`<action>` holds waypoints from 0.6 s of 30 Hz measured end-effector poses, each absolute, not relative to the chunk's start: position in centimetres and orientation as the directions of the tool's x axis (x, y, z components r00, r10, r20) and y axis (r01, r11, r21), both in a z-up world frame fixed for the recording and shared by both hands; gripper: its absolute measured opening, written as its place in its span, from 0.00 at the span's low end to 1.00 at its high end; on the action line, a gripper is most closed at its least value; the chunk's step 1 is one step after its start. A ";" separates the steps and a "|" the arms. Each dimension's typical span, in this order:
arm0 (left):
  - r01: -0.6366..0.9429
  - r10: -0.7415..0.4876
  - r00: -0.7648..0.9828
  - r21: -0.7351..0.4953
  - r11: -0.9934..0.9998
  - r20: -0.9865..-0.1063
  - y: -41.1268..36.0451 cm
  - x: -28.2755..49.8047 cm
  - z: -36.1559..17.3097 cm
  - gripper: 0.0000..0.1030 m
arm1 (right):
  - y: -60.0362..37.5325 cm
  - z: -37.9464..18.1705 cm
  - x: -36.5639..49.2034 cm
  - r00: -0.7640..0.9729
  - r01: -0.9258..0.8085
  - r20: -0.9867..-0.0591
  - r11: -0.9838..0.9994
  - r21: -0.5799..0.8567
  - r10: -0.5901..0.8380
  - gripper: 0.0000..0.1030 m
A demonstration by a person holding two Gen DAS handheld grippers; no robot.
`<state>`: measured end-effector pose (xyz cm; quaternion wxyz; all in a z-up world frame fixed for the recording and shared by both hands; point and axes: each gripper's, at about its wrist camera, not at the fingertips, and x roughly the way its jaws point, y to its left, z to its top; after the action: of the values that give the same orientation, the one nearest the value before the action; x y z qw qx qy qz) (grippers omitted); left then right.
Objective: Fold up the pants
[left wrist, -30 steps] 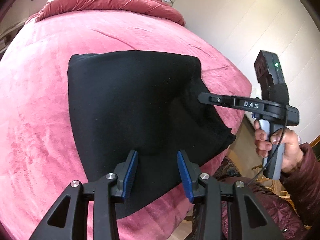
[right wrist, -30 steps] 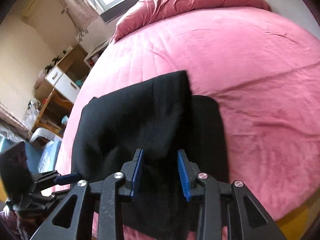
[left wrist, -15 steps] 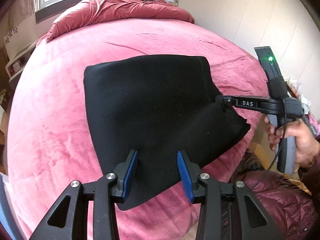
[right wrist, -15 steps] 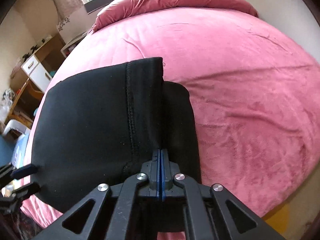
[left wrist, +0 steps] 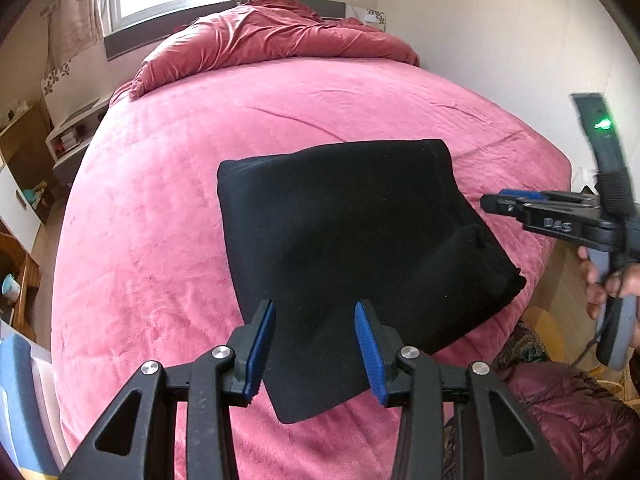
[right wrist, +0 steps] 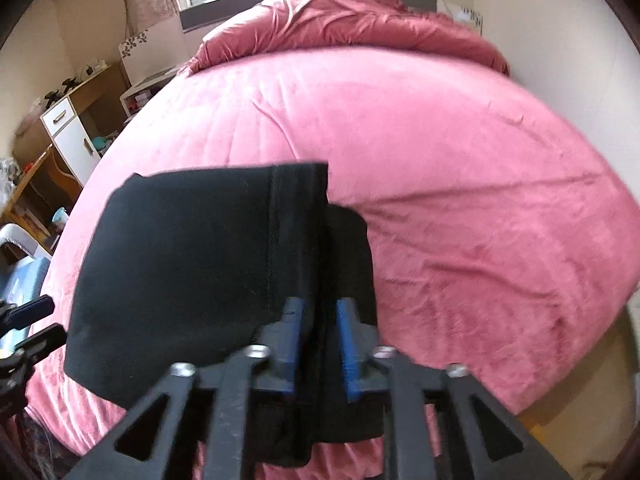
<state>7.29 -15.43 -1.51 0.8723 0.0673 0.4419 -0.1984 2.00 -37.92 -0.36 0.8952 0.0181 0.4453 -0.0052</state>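
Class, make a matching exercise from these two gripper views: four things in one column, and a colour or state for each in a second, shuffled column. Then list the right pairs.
Things:
1. pants
2. bed cover
3. left gripper
4. indicator light

Colours or states:
A. glowing green
B. pink
C. black, folded flat
D. jaws wide apart

Pairs: 1-C, 2-B, 3-D, 4-A

The black pants are laid flat on the pink bed, folded into a compact stack of layers. The stack is positioned directly ahead of the left gripper, its near corner seen between the spread fingers. A stitched seam is visible on the top layer, ahead of the right gripper; a lower layer protrudes to the right of it.
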 end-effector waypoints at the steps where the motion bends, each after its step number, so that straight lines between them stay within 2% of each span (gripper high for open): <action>1: 0.403 -0.284 0.531 -0.057 0.913 -0.799 -15.4 7.4 -1.6 0.41 | -37.5 0.1 1.8 0.612 0.017 -0.791 0.999 0.031 0.014 0.37; 8: 0.393 -0.274 0.528 -0.054 0.918 -0.804 -15.3 7.5 -1.8 0.41 | -33.9 1.0 2.7 0.627 -0.075 -0.777 0.997 0.014 0.058 0.37; 13: 0.386 -0.258 0.516 -0.047 0.921 -0.817 -15.3 7.9 -2.4 0.41 | -33.1 -1.8 5.2 0.581 -0.097 -0.812 0.995 0.003 0.059 0.37; 17: 0.384 -0.251 0.485 -0.054 0.922 -0.838 -15.6 8.6 -3.6 0.42 | -34.7 -4.9 6.7 0.516 -0.025 -0.856 1.000 -0.004 0.009 0.35; 18: 0.379 -0.249 0.470 -0.062 0.924 -0.847 -15.6 8.9 -4.1 0.45 | -35.3 -5.4 6.8 0.513 -0.017 -0.858 1.000 0.023 0.029 0.35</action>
<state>8.86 -15.56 -4.09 0.8546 0.0673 0.4811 -0.1836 6.81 -35.27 -5.41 0.8696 0.0061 0.4935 0.0130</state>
